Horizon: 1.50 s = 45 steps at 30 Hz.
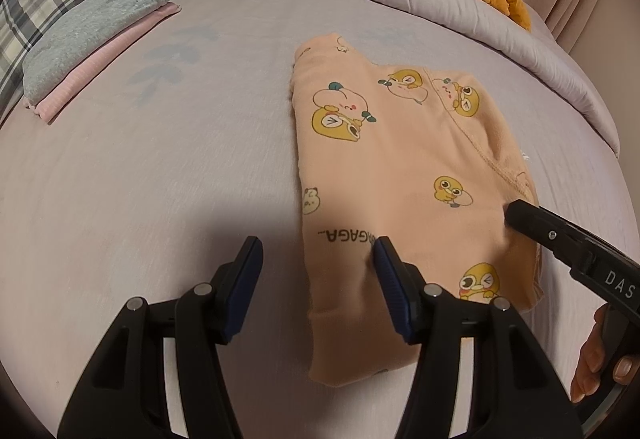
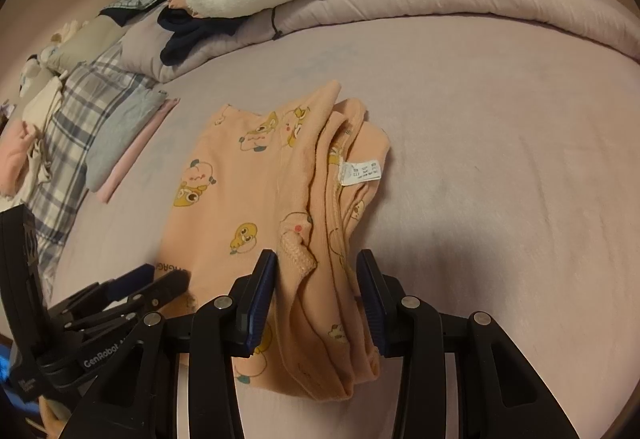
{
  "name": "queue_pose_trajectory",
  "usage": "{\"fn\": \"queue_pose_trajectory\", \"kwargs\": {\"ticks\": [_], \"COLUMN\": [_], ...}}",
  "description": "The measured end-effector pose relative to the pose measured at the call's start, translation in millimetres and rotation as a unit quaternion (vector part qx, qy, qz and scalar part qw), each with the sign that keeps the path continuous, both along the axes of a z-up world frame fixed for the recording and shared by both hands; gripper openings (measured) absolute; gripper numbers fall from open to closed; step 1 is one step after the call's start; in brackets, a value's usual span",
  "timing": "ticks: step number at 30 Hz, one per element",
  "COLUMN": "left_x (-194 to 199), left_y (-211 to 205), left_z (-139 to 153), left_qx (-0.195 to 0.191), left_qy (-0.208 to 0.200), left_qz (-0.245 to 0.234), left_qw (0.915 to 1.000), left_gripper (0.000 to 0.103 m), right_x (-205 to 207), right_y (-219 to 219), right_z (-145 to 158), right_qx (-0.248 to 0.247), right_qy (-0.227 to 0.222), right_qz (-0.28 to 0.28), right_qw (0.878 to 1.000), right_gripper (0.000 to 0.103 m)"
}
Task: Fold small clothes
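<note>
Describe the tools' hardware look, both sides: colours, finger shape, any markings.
Both tools are black plastic with silver pivot bolts. The left tool has flat fingers faced with ribbed dark-blue pads. The right tool matches; its body reads "DAS" in white, the left one's "GenRobot".

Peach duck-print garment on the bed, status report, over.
Left gripper open, straddling garment's left edge. Right gripper open around bunched right-side folds. Garment partly folded on bed. Nothing in the way.
</note>
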<state>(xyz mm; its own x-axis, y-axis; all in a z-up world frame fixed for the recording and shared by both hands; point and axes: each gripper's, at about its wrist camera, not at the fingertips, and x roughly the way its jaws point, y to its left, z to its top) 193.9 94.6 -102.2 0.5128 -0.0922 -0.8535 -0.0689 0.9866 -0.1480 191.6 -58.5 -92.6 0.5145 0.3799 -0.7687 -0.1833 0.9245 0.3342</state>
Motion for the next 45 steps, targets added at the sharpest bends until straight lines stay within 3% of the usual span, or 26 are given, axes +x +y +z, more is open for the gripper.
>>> {"fn": "queue_pose_trajectory", "kwargs": {"ticks": [21, 45], "left_x": [-19, -70], "left_y": [-1, -12], "left_z": [6, 45], "left_qx": [0.006, 0.018], "left_qy": [0.006, -0.025], "left_qz": [0.008, 0.001], "left_qw": [0.9999, 0.9995], "left_gripper": [0.057, 0.057], "right_x": [-18, -71], "right_y": [2, 12], "right_z": [2, 33], "right_qx": [-0.012, -0.032], "right_qy": [-0.006, -0.052], "right_qz": [0.006, 0.049], "right_qw": [1.0, 0.997], "right_gripper": [0.041, 0.041]}}
